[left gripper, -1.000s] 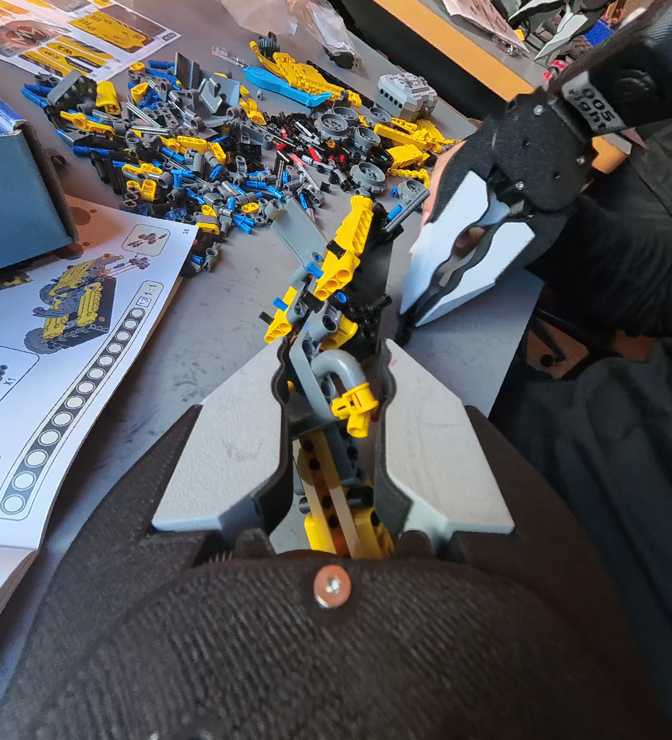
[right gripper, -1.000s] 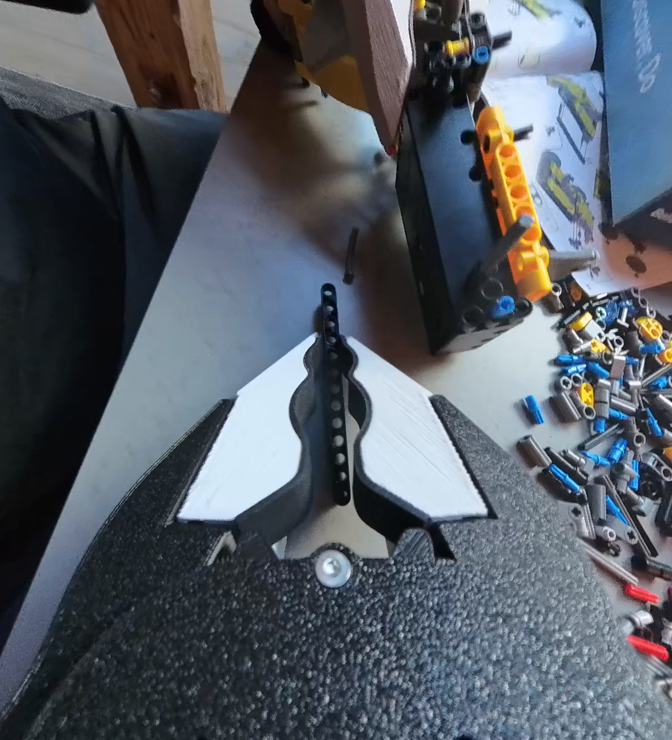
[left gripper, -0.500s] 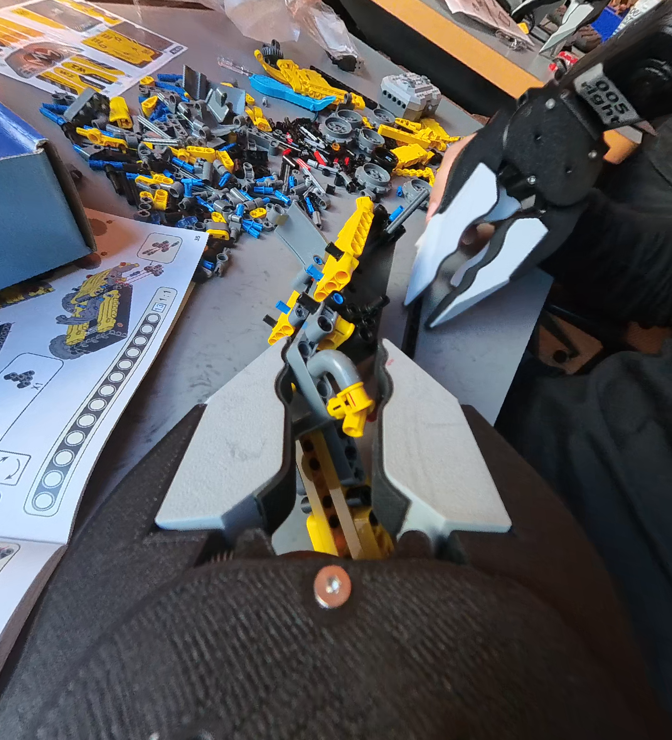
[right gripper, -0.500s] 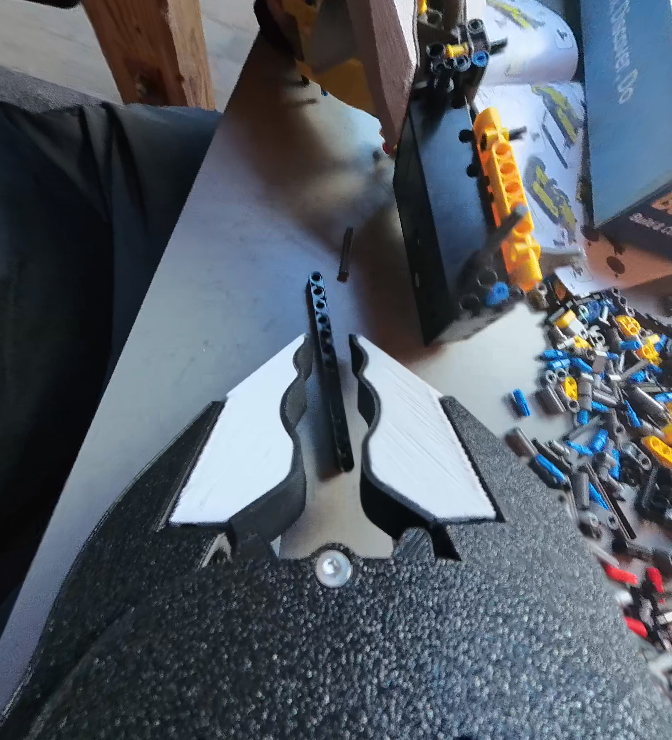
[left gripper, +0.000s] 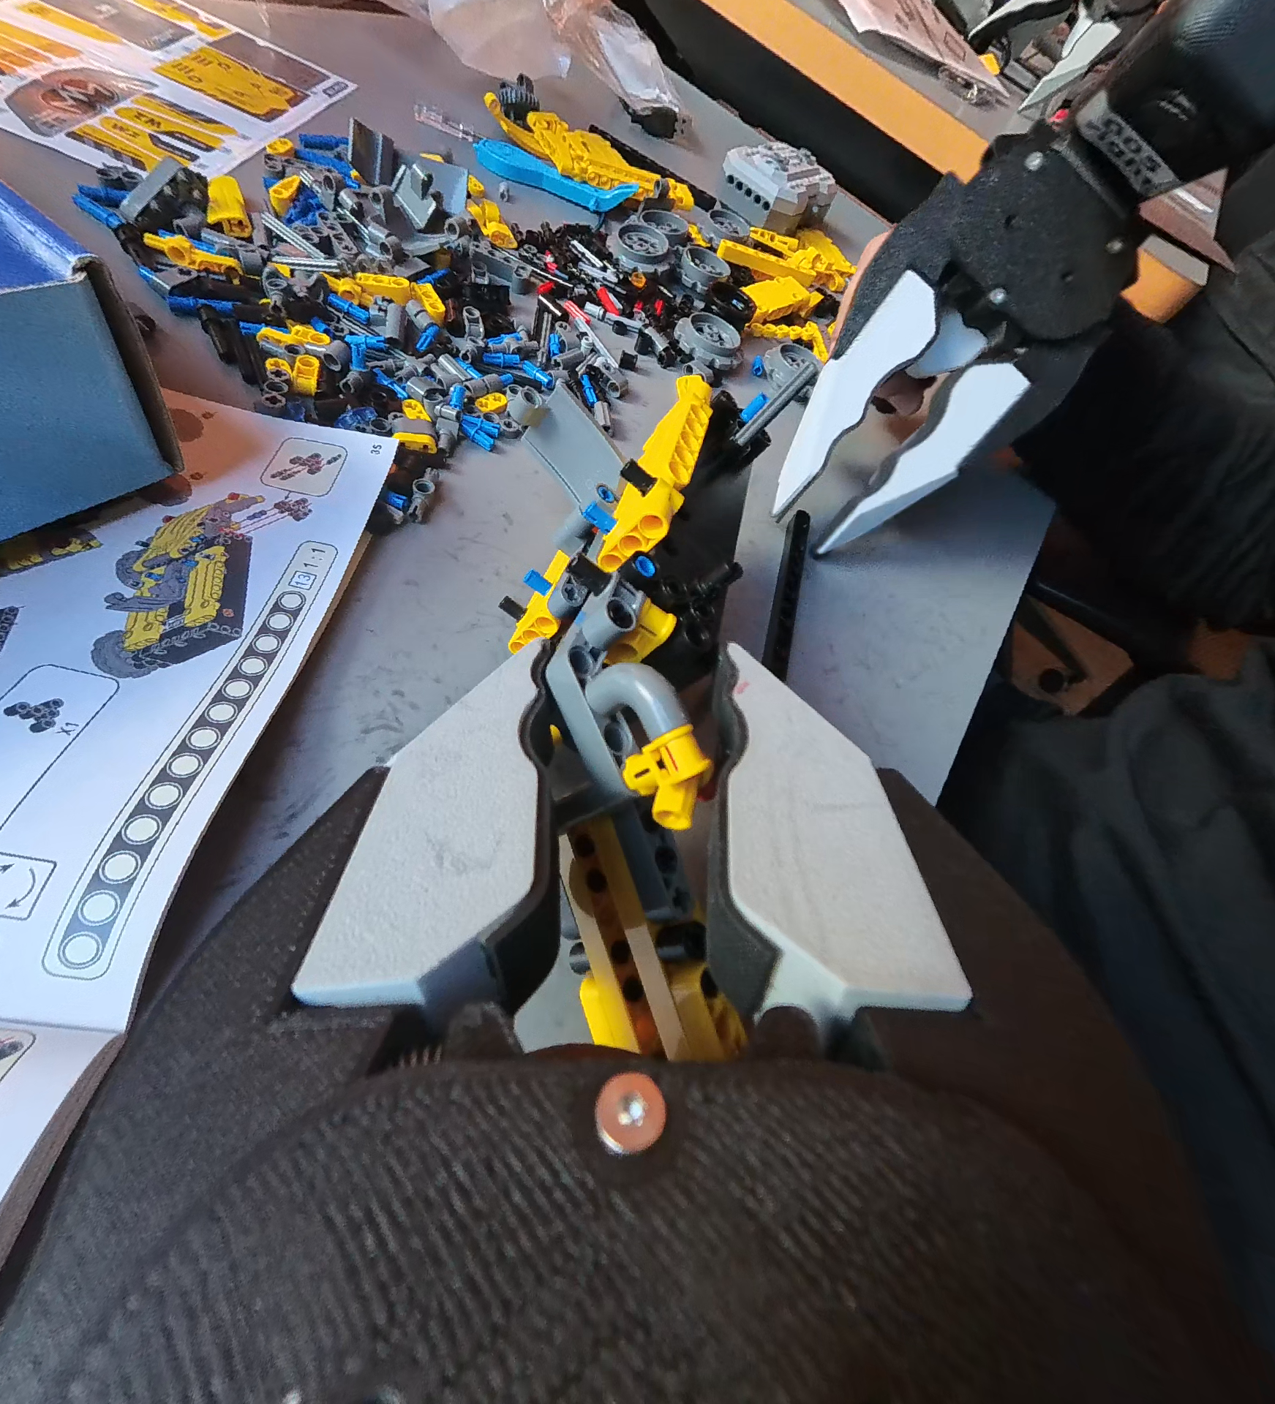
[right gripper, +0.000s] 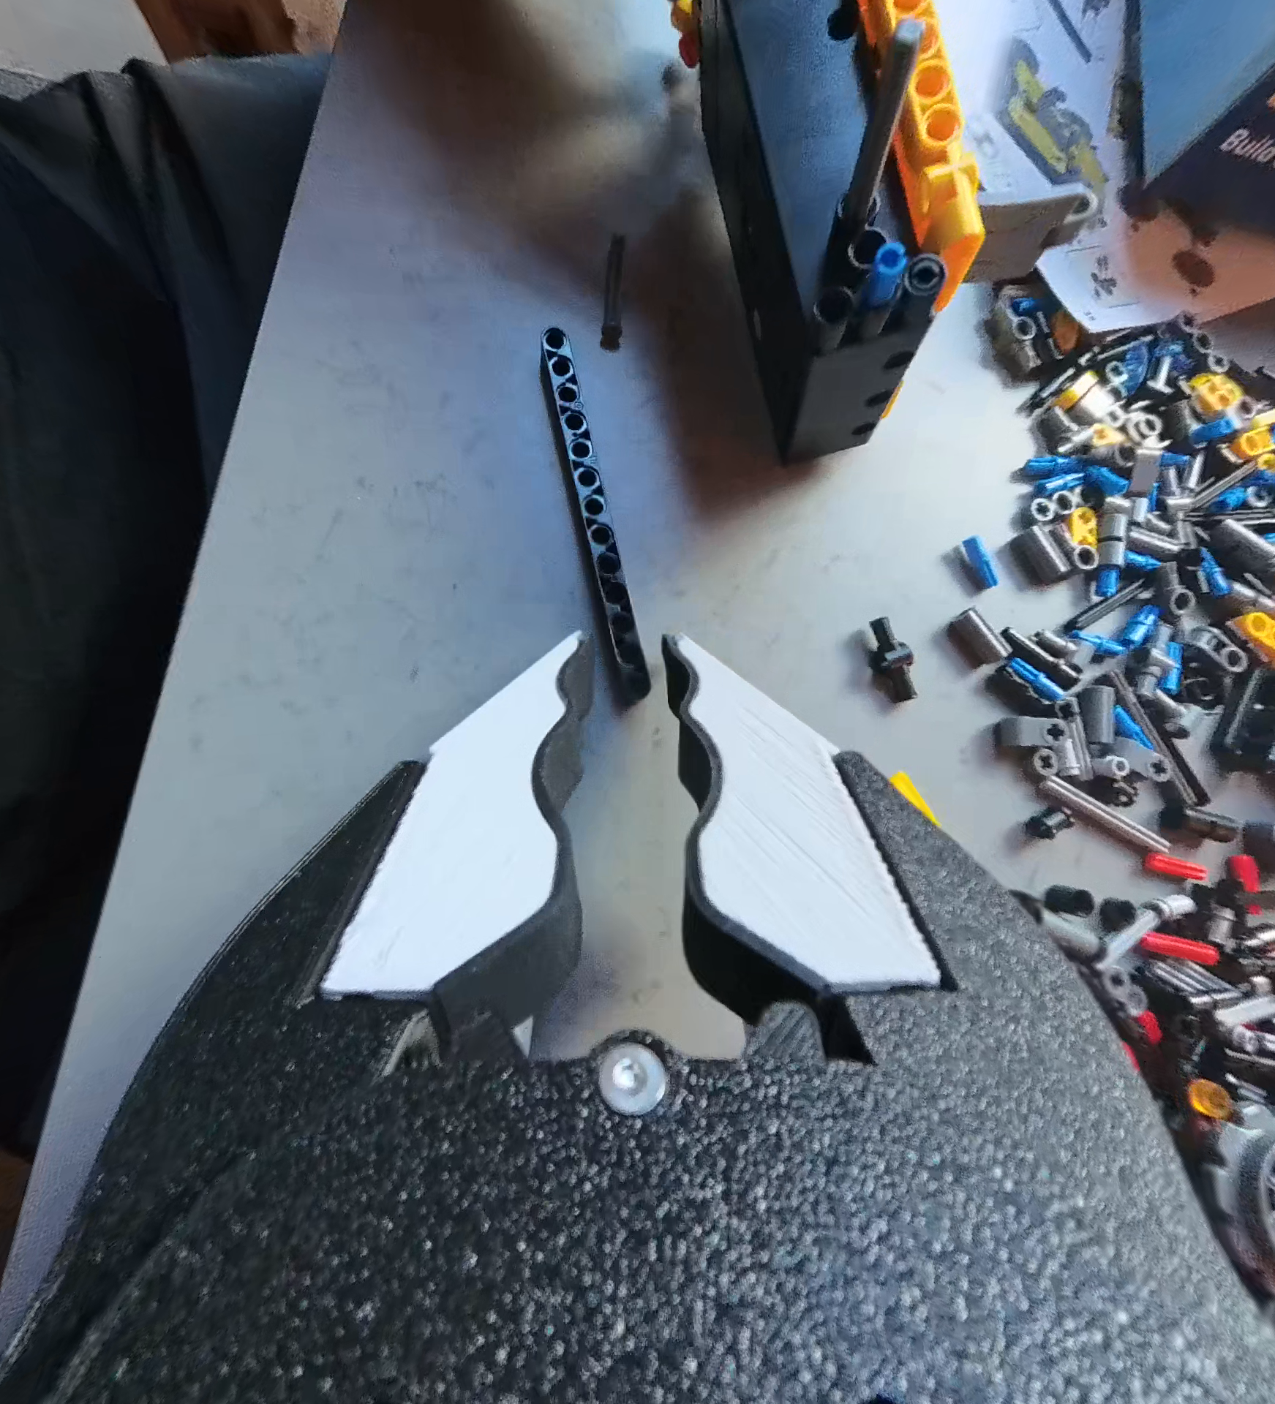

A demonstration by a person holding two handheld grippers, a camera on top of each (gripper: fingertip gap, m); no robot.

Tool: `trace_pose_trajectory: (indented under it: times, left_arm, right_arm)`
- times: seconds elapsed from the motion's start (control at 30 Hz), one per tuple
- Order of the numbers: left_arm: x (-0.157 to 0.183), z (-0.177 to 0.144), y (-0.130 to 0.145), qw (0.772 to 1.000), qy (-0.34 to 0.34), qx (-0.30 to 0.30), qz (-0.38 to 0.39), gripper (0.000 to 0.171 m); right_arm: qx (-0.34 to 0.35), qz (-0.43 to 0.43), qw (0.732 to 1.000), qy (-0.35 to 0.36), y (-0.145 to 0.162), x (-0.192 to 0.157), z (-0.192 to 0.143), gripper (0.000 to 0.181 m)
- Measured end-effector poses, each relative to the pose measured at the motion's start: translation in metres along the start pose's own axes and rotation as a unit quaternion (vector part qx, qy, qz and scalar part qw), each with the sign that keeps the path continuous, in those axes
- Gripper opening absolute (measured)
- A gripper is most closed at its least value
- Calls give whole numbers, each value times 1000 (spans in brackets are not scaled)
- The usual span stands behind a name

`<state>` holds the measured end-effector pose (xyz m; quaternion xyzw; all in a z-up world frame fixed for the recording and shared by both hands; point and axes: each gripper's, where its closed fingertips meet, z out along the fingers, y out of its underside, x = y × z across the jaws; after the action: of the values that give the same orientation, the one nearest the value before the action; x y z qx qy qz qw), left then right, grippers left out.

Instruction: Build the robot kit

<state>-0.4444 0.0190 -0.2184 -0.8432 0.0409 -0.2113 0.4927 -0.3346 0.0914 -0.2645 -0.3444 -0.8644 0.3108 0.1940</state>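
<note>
Grey table (left gripper: 429,623), model as landmark. Your left gripper (left gripper: 630,661) is closed tight on the near end of the yellow-and-black model (left gripper: 657,486). It comes in low and nearly level, with the model's far end pointing away towards the pile of loose parts (right gripper: 1151,570). Hold that clamp square so the model does not twist. Your right gripper (right gripper: 625,642) sits just to the model's right, tilted down at the table, its fingers partly open and gripping nothing. The long black beam (right gripper: 592,501) lies flat beside the model, its near end between your right fingertips; whether it touches them, I cannot tell. A short black axle (right gripper: 611,289) lies between beam and model.
</note>
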Motion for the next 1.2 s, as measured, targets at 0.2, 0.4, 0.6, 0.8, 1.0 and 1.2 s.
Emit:
trace_pose_trajectory:
  times: [0.2,0.4,0.6,0.8,1.0,1.2]
  left_arm:
    - [0,0,0,1000,1,0,-3,39]
    - [0,0,0,1000,3,0,-5,39]
    - [0,0,0,1000,5,0,-7,39]
    - [-1,0,0,1000,4,0,-7,39]
    - [-1,0,0,1000,5,1,-9,39]
    - [-2,-1,-1,1000,7,3,-15,39]
  right_arm:
    - [14,0,1000,-20,-3,-5,2,7]
    - [82,2,996,-36,-29,-10,-9,7]
    - [210,19,978,-6,-82,13,-40,7]
    - [180,-34,983,30,-91,30,-26,7]
    - [160,-82,983,38,-97,35,-24,7]
    - [163,-106,980,45,-103,37,-28,8]
